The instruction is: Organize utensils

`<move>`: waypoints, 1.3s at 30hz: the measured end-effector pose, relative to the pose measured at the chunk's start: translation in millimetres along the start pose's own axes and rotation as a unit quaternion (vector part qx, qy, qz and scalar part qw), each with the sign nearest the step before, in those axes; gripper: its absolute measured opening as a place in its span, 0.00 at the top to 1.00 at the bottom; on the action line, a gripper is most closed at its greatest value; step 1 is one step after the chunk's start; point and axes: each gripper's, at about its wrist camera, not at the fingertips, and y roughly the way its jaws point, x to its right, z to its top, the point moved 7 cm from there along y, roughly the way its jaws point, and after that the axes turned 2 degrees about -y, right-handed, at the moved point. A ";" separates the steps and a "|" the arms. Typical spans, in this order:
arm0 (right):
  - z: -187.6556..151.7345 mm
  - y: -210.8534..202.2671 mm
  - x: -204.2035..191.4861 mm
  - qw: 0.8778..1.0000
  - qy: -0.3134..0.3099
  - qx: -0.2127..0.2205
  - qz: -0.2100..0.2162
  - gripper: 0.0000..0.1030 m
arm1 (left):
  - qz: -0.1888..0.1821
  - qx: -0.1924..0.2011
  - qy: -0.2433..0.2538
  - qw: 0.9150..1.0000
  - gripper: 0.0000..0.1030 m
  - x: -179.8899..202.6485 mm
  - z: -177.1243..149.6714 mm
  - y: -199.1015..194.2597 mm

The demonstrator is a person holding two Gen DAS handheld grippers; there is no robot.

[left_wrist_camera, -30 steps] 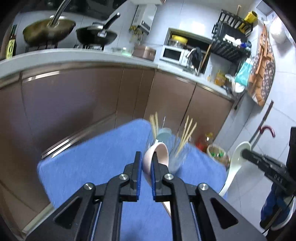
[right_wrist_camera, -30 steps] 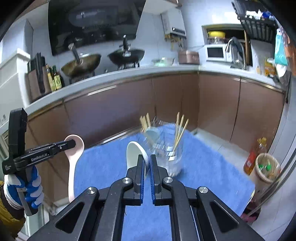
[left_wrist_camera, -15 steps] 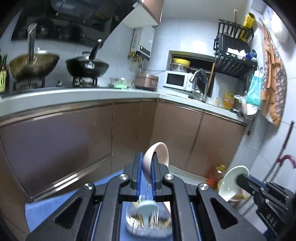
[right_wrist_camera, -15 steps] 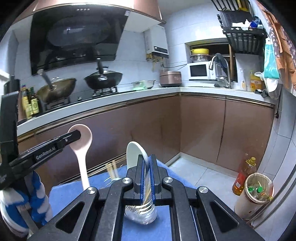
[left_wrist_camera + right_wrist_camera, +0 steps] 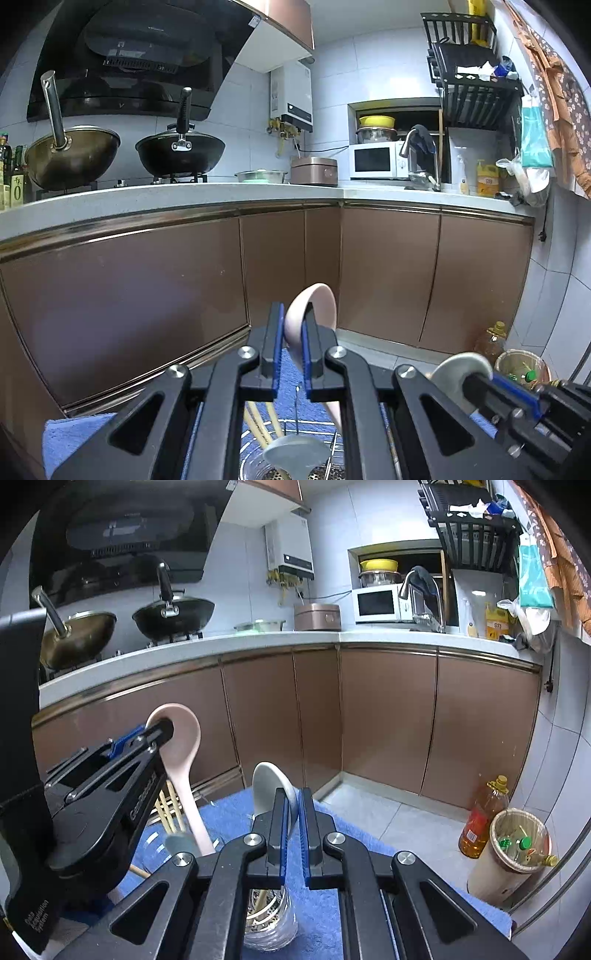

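Observation:
My left gripper point(image 5: 291, 332) is shut on a pink spoon point(image 5: 312, 308), bowl up. Its handle slants down toward a glass jar point(image 5: 255, 461) at the bottom edge of the left wrist view. The jar holds wooden chopsticks point(image 5: 258, 421) and a grey-blue spoon point(image 5: 295, 450). My right gripper point(image 5: 291, 812) is shut on a white spoon point(image 5: 267, 786), also bowl up, directly above the jar point(image 5: 273, 926). In the right wrist view the left gripper point(image 5: 162, 731) with the pink spoon point(image 5: 183, 746) hangs at the left, beside the chopsticks point(image 5: 168, 812). The jar stands on a blue towel point(image 5: 332, 849).
Brown cabinet doors point(image 5: 388, 277) under a white counter point(image 5: 258, 192) fill the background, with two woks point(image 5: 181, 151) on the stove. On the floor at the right stand an oil bottle point(image 5: 480, 819) and a bin point(image 5: 517, 845) of rubbish.
Both grippers have moved forward over the jar, which has slid from mid-view to the bottom edge. The two grippers have come closer together. Each still grips its spoon.

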 end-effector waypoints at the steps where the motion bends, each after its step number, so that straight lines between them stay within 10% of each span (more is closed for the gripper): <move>1: -5.0 1.5 -0.4 1.000 -0.001 -0.004 0.001 0.92 | 0.000 0.000 -0.004 1.000 0.91 -1.8 -3.8 -0.4; 7: -17.6 -0.2 3.3 1.000 0.011 -0.014 0.008 0.82 | -0.034 -0.002 -0.033 0.999 0.61 -11.8 -11.7 -8.6; 24: -16.8 -71.1 -4.3 0.999 0.035 -0.006 0.020 0.67 | -0.036 -0.030 -0.044 0.998 0.45 -62.8 2.7 -100.1; 39: -27.0 -171.1 -38.1 0.998 -0.026 0.026 -0.051 0.09 | 0.025 -0.045 0.000 0.999 0.35 -103.2 -22.1 -202.0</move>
